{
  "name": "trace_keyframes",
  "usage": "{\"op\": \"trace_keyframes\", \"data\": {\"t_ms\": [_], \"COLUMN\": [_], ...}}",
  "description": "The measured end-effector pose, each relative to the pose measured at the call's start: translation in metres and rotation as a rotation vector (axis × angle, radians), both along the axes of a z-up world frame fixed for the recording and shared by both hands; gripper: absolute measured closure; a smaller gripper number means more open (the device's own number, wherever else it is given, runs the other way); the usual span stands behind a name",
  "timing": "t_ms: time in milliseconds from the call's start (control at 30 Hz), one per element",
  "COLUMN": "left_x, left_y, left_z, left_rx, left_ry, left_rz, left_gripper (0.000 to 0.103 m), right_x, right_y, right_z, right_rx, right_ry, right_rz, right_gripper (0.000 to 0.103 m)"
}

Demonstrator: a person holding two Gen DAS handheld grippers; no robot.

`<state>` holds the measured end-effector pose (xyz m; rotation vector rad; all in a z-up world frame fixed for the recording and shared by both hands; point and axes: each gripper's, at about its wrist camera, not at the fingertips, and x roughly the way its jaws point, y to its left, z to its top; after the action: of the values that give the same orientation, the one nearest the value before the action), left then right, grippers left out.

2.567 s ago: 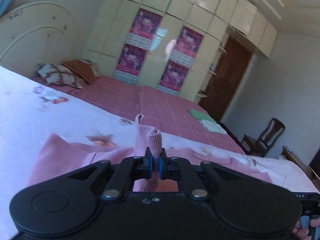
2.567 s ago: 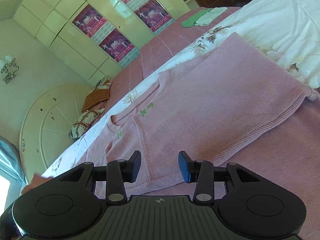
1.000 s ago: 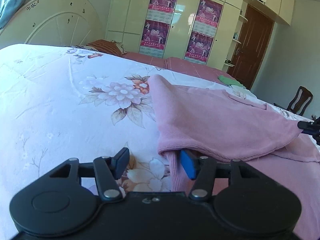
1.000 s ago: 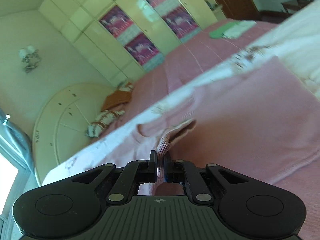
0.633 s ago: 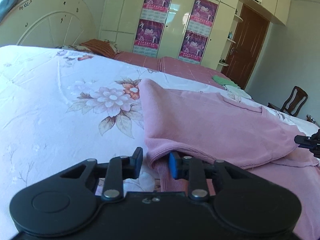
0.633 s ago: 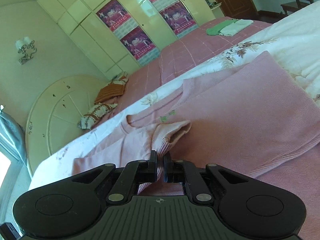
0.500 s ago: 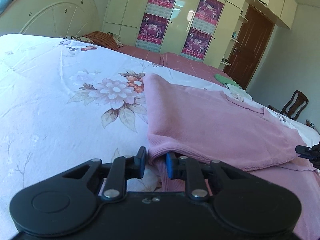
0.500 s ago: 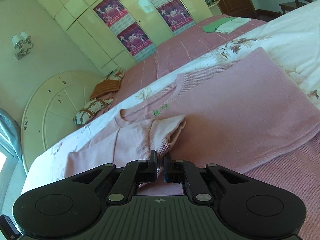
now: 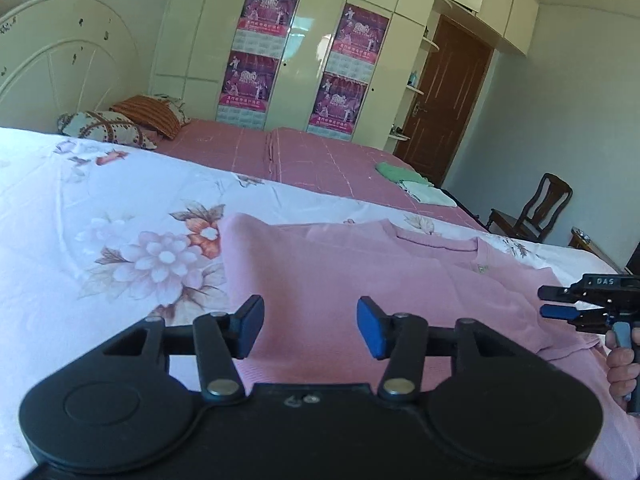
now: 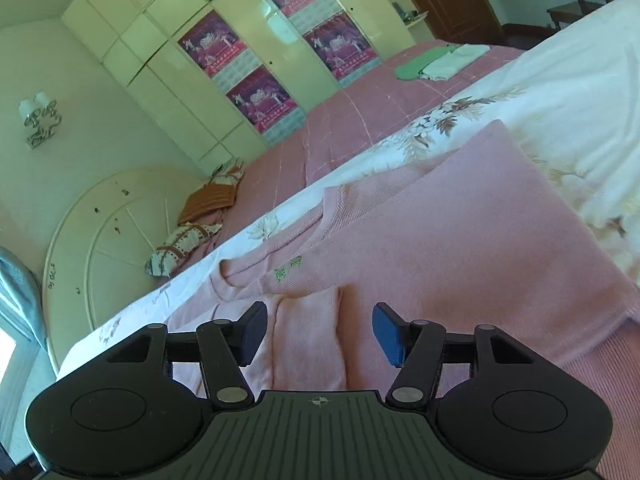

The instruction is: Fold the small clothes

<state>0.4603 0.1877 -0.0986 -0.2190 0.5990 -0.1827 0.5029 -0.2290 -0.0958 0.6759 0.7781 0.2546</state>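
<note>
Across the floral bedsheet [image 9: 60,216] my soft, light pink knit sweater [image 9: 360,264] lies limp; both tools, left tool [image 9: 310,326] and right tool [image 10: 318,330], are opening, empty; I'd pinch the ribbed hem.

My left gripper [image 9: 310,326] is matt black plastic with dull metal rivets and smooth blue pads; my right gripper [image 10: 318,334] has the same finish, with a ribbed plastic top. The pink sweater [image 10: 460,240] is soft, fine-ribbed knit cloth. Under it the floral bedsheet [image 9: 80,216] is smooth, slightly creased cotton. Far off, the cream wardrobe [image 9: 308,20] shines glossy, its posters [image 9: 264,40] are paper, and the door [image 9: 452,96] is polished wood.
</note>
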Motion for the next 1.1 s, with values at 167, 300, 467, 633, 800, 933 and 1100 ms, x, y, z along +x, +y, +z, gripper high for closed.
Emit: {"op": "trace_keyframes", "data": {"t_ms": [167,300,467,633,800,933,1100], "left_x": [0.021,0.021,0.026,0.028,0.055,0.095,0.131], "left_y": [-0.012,-0.012,-0.011,-0.006,0.001,0.002,0.009], "left_z": [-0.033,-0.034,-0.031,-0.028,-0.014,-0.015,-0.036], "left_rx": [0.034,0.050,0.081,0.089,0.083,0.085,0.111], "left_ry": [0.060,0.057,0.078,0.061,0.019,0.030,0.090], "left_rz": [-0.010,-0.019,-0.057,-0.077,-0.063,-0.067,-0.072], "left_gripper": [0.055,0.054,0.051,0.050,0.048,0.048,0.047], "right_x": [0.022,0.023,0.014,0.014,0.015,0.026,0.040], "right_y": [0.022,0.032,0.033,0.041,0.034,0.052,0.080], "right_z": [-0.019,-0.017,-0.011,-0.020,0.000,0.004,-0.015], "right_rx": [-0.085,-0.148,-0.228,-0.305,-0.322,-0.328,-0.392], "right_ry": [0.049,0.014,-0.052,-0.033,-0.090,-0.121,-0.102], "right_rz": [0.094,0.160,0.119,0.144,0.081,0.149,0.190], "right_gripper": [0.074,0.092,0.097,0.097,0.095,0.095,0.095]}}
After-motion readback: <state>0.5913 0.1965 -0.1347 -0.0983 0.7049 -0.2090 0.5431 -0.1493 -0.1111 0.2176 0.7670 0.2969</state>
